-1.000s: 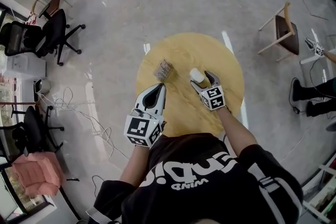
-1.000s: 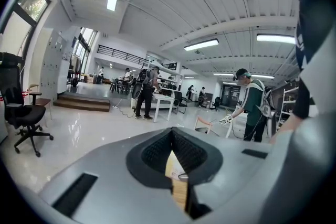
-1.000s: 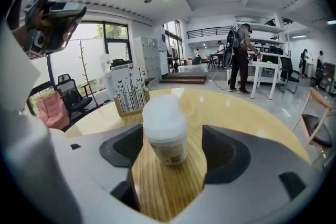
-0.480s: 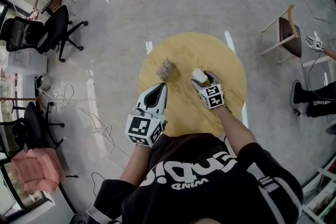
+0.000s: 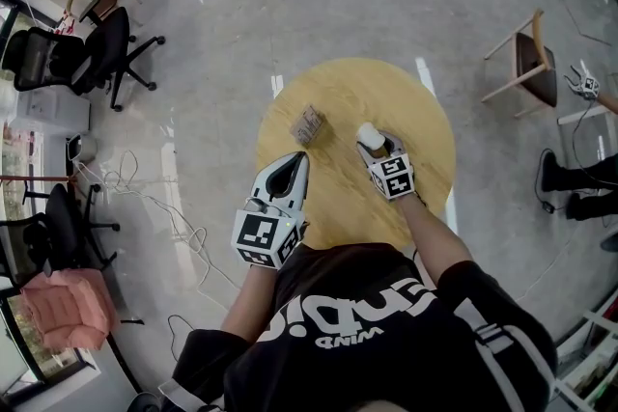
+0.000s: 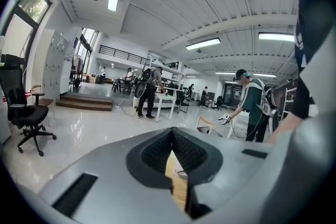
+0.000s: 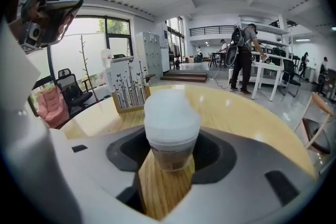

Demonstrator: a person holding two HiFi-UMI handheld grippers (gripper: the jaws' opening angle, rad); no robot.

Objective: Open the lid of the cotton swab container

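In the head view, my right hand-held gripper [image 5: 373, 147] has edged forward, so the cotton swab container [image 5: 367, 132], upright on the round surface [image 5: 415, 96], now stands between its jaws. My left hand-held gripper [image 5: 293, 166] has stayed back. In the left gripper view, its jaws are closed and empty. In the right gripper view, the jaws are closing round the container's body, the pads just beside it. The lid [image 7: 171, 112] is on, so I judge opening comes once this hold is firm.

The right gripper [image 5: 378, 147] has edged forward over the desk [image 5: 338, 96], so the cotton swab container [image 7: 171, 126] now stands deeper between its jaws than a second ago. Those jaws were spread wide before. They are now closing in on the container's sides, and little gap is left on either side.
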